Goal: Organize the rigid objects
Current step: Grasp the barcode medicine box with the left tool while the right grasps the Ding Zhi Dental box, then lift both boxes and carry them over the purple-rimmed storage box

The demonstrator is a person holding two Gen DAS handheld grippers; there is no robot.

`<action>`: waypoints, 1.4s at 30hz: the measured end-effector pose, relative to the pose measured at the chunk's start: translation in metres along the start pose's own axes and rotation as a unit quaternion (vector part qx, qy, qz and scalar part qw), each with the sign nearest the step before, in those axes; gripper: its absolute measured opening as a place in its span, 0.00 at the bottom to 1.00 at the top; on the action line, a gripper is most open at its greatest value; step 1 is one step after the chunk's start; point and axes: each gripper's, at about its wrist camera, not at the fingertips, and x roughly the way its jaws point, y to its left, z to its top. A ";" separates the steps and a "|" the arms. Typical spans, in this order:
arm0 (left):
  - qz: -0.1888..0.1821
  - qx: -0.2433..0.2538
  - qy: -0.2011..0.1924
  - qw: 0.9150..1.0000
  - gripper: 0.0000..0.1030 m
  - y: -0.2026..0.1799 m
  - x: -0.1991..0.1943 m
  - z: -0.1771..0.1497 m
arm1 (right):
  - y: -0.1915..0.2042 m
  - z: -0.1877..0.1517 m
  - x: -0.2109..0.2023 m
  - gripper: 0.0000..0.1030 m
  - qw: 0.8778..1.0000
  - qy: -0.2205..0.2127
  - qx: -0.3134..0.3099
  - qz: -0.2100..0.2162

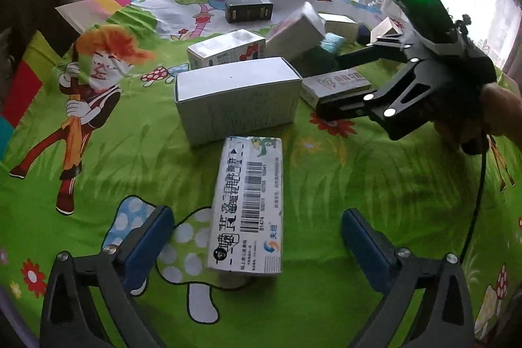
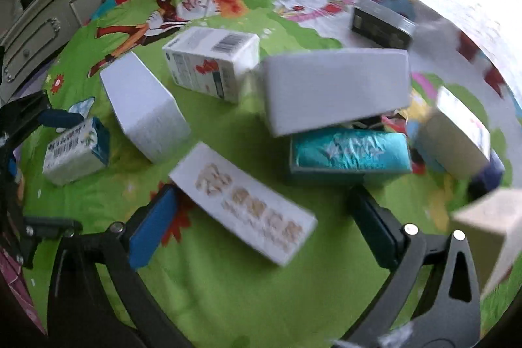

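Several cardboard boxes lie on a green cartoon tablecloth [image 1: 359,185]. My left gripper [image 1: 257,243] is open, its jaws on either side of a white barcode box [image 1: 249,207] that lies flat. Beyond it stands a large white box [image 1: 238,100]. My right gripper [image 2: 261,227] is open around a white box with gold lettering [image 2: 244,204]; it also shows in the left wrist view [image 1: 329,80], with the gold-lettered box [image 1: 336,83] between its fingers. A teal box [image 2: 352,152] and a tilted white box [image 2: 336,90] lie just past it.
A black box [image 1: 248,9] sits far back near the curtained window. A printed carton [image 2: 213,64], a long white box [image 2: 143,106] and a small barcode box [image 2: 76,149] lie left. More boxes [image 2: 456,136] crowd the right. A drawer cabinet [image 2: 42,31] stands beyond the table's edge.
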 end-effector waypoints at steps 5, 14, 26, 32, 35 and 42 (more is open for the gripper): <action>-0.016 -0.021 -0.010 1.000 1.00 0.006 -0.003 -0.001 | 0.021 -0.020 -0.025 0.46 0.999 -0.014 -0.019 0.034; 0.002 -0.023 -0.006 1.000 1.00 0.004 0.000 0.002 | 0.046 -0.036 -0.029 0.60 1.000 -0.024 -0.001 -0.008; 0.034 -0.004 -0.031 0.999 0.38 -0.002 -0.009 -0.003 | 0.071 -0.050 -0.041 0.33 0.996 -0.026 0.067 -0.061; 0.083 0.052 -0.042 0.994 0.33 -0.030 -0.016 -0.011 | 0.119 -0.117 -0.089 0.33 0.972 -0.028 0.174 -0.153; 0.049 0.047 -0.034 0.997 0.33 -0.036 -0.026 -0.022 | 0.133 -0.147 -0.109 0.33 0.958 -0.043 0.228 -0.166; -0.073 0.027 -0.020 0.997 0.33 -0.073 -0.060 -0.027 | 0.143 -0.173 -0.141 0.33 0.936 -0.090 0.287 -0.184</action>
